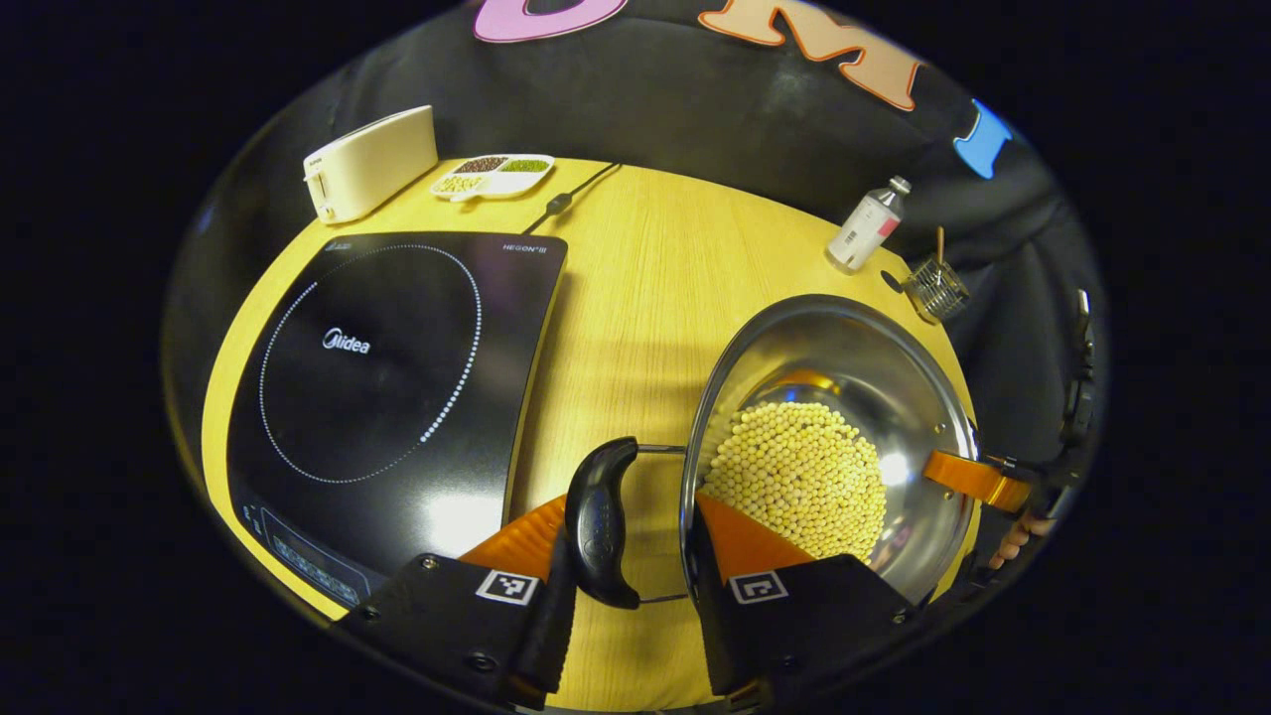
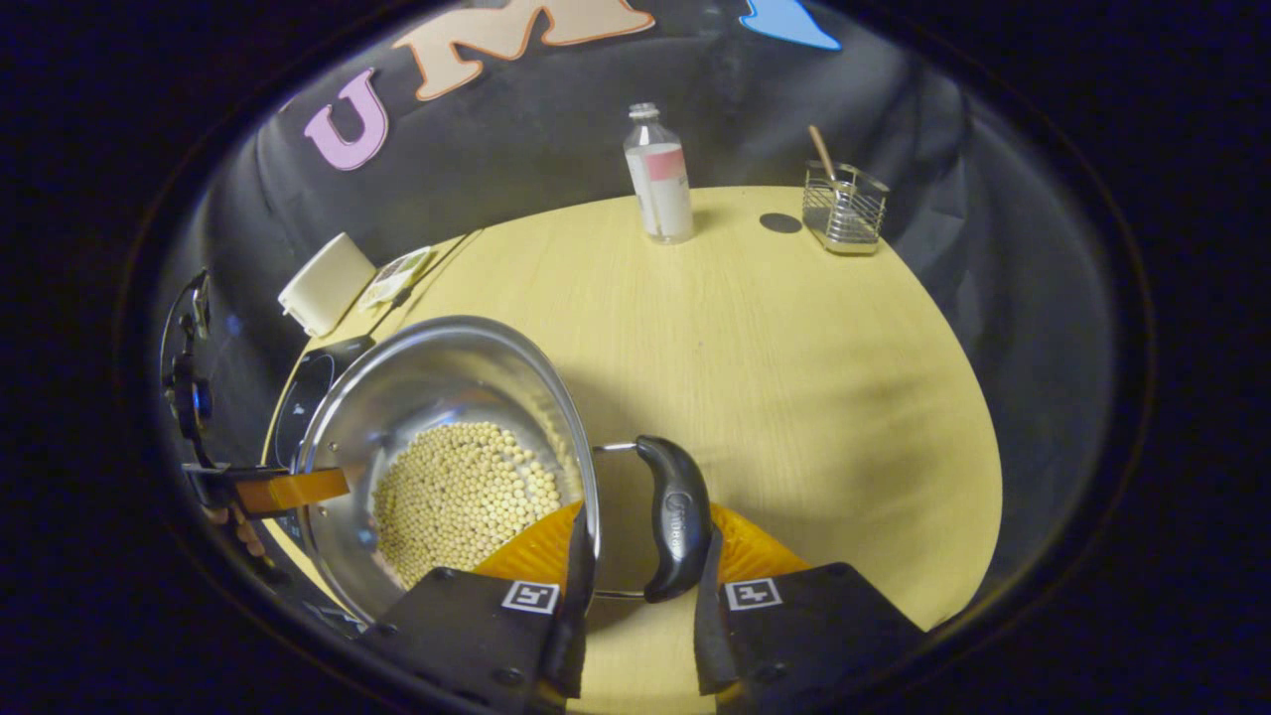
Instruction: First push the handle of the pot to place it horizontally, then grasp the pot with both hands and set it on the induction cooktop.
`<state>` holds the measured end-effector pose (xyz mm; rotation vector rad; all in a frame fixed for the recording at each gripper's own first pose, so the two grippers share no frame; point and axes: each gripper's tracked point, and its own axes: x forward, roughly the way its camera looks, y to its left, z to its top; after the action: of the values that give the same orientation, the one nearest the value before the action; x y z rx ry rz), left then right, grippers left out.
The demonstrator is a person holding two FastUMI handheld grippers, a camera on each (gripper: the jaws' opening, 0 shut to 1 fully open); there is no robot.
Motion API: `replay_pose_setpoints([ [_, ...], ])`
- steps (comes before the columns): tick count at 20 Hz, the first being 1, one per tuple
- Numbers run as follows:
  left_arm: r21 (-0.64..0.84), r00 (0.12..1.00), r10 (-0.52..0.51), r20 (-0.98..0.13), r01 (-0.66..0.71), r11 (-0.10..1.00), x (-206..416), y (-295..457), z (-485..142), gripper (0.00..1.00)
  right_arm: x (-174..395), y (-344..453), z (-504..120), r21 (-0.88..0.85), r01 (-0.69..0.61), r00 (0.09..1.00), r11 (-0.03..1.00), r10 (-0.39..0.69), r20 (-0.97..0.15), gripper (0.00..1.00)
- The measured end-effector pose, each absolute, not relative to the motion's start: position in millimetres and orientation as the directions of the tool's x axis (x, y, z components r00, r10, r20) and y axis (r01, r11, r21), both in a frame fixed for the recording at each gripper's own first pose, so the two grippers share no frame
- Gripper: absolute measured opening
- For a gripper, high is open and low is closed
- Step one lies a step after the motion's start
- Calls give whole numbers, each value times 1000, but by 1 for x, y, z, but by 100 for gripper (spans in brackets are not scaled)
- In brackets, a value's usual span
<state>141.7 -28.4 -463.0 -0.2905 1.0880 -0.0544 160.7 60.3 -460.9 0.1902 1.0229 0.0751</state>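
A steel pot (image 1: pixel 844 348) holding pale soybeans (image 1: pixel 794 477) stands on the right side of the wooden table, beside the black induction cooktop (image 1: pixel 397 367). My left gripper (image 1: pixel 631 521) straddles the pot's near side: one orange finger presses the outside of the black handle (image 1: pixel 601 516), the other lies inside the pot wall. My right gripper (image 2: pixel 645 521) clamps the opposite black handle (image 2: pixel 675 516) and the rim of the pot (image 2: pixel 427 377) the same way. Each gripper appears across the pot from the other, the right gripper (image 1: pixel 978 479) with a hand behind it, the left gripper (image 2: pixel 288 489) likewise.
At the table's back stand a cream toaster-like box (image 1: pixel 369 162), a divided dish of beans (image 1: pixel 494 175) and the cooktop's cable (image 1: pixel 571 196). A white bottle (image 2: pixel 660 179) and a wire basket (image 2: pixel 844 209) sit at the far right edge. Bare tabletop (image 2: pixel 794 348) lies right of the pot.
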Motion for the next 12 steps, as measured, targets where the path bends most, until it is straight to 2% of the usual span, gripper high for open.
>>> replay_pose_setpoints([
  [4,-239,485,-171,-858,-82,967,139,-11,-439,53,153,78,-441,221,43,547,974,162,-821,41],
  [7,-215,510,-158,-845,-55,975,142,11,-419,58,150,98,-426,247,58,569,967,172,-804,41],
  [9,-210,517,-158,-841,-43,977,142,29,-412,55,148,117,-418,253,69,578,965,168,-798,41],
  [10,-213,520,-162,-838,-40,976,143,41,-410,55,149,128,-415,251,73,578,965,164,-799,46],
  [11,-218,518,-168,-839,-36,975,144,53,-410,55,146,139,-416,249,83,575,965,157,-803,46],
  [12,-224,517,-178,-837,-28,974,144,66,-412,55,145,152,-415,241,88,576,966,148,-804,41],
])
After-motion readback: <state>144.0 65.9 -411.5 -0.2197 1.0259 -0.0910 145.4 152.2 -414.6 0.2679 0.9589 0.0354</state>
